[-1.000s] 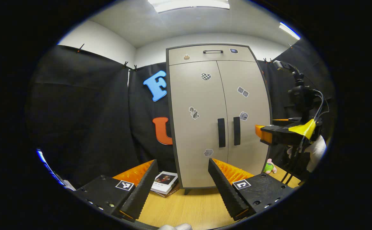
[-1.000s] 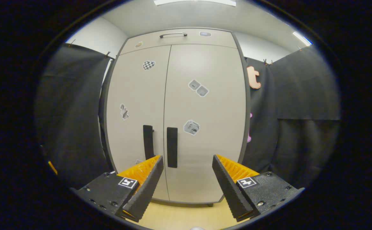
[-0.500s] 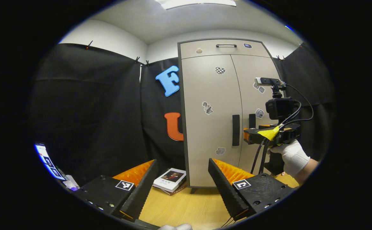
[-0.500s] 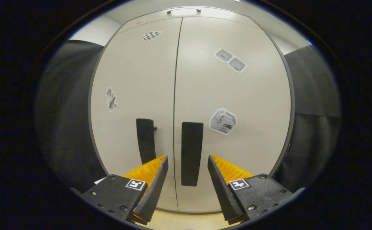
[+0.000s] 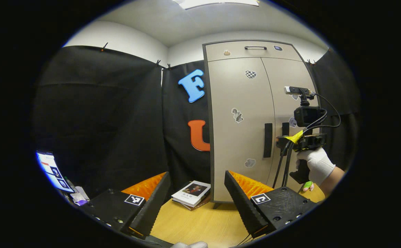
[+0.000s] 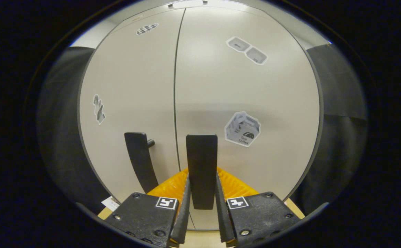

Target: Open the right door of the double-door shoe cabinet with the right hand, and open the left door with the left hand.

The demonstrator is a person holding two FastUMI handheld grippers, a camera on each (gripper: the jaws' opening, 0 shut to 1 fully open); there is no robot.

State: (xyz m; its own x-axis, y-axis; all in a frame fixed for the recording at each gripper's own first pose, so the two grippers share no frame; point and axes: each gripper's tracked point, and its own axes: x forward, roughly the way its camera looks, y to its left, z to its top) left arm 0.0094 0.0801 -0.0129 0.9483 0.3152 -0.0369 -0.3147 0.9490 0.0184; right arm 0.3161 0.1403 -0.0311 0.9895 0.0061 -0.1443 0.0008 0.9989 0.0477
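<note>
Your right gripper [image 6: 202,206] is closing both fingers on the right door handle [image 6: 202,170], which is running up between them toward twelve o'clock in the right gripper view. The black bar is filling the gap, pads pressing on either side. The left door handle [image 6: 140,160] is standing just beside it at ten o'clock, across the centre seam. Both doors of the shoe cabinet [image 6: 221,89] are sitting flush and closed, so whatever is inside is hidden.

Your left gripper [image 5: 195,203] is hovering wide apart, holding nothing, well back from the cabinet. In the left gripper view the cabinet's left door [image 5: 238,103] is standing at one o'clock, its near edge meeting the black booth cloth. A book [image 5: 191,193] is lying on the wooden floor [image 5: 200,224] at twelve o'clock, just beside the cabinet's lower corner. Your gloved hand [image 5: 316,165] is gripping the right tool at three o'clock, leaving bare floor between your left fingers and the cabinet's foot.
</note>
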